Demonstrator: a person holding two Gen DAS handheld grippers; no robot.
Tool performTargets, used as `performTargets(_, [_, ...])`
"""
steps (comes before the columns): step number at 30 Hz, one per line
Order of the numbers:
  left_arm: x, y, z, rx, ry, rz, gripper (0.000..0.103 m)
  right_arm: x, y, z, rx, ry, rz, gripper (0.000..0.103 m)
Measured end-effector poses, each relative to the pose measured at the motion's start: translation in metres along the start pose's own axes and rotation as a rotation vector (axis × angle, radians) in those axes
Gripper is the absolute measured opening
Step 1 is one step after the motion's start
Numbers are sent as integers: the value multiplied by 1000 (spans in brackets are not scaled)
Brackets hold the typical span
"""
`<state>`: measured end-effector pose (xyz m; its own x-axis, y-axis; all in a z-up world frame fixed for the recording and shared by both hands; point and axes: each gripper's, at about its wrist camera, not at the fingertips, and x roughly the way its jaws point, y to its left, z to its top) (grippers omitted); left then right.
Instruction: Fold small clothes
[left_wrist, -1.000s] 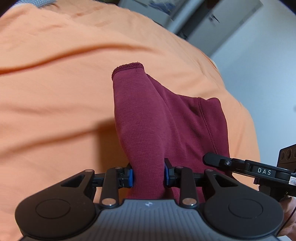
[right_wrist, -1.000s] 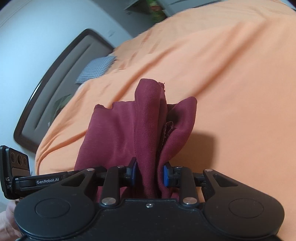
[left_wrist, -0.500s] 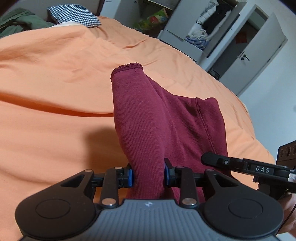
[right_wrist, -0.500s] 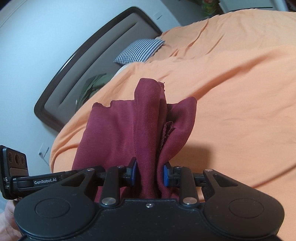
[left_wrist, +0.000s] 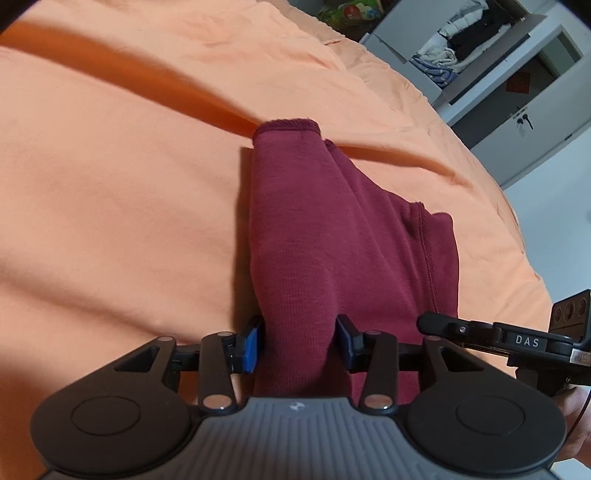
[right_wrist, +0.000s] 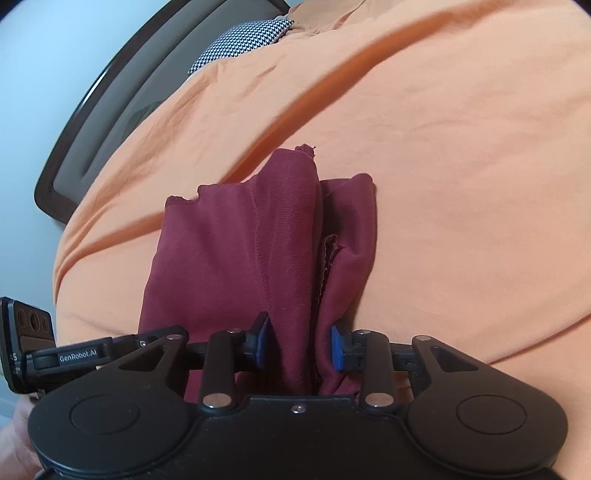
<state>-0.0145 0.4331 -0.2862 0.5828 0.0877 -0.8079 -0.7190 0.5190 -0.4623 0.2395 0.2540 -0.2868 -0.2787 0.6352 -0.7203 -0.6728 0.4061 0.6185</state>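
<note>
A small dark red garment (left_wrist: 332, 236) hangs bunched from both grippers over an orange bedspread (left_wrist: 110, 192). In the left wrist view my left gripper (left_wrist: 300, 343) is shut on one thick fold of it, blue pads pressed against the cloth. The right gripper's body (left_wrist: 517, 341) shows at the right edge there. In the right wrist view my right gripper (right_wrist: 300, 345) is shut on another bunched fold of the red garment (right_wrist: 236, 251), whose far end lies close to the bedspread (right_wrist: 461, 177). The left gripper's body (right_wrist: 55, 356) shows at the left edge.
A dark headboard (right_wrist: 110, 110) and a checked pillow (right_wrist: 240, 40) lie at the bed's far end. An open wardrobe (left_wrist: 480, 48) with stacked clothes and a grey door (left_wrist: 528, 122) stand beyond the bed. A hand (left_wrist: 576, 417) holds the right gripper.
Both grippers have tipped down and come closer to the bed with the garment still held. The garment's far end now lies nearer the bedspread.
</note>
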Motion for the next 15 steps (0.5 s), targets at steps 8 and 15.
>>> performTargets(8, [-9,5,0,-33,16,29,54,-29,14,-4,-65,5,-114,44])
performTargets(15, [-20,1,-5,-39,21,55,58,-70,35,-19,-59,-46,-129,53])
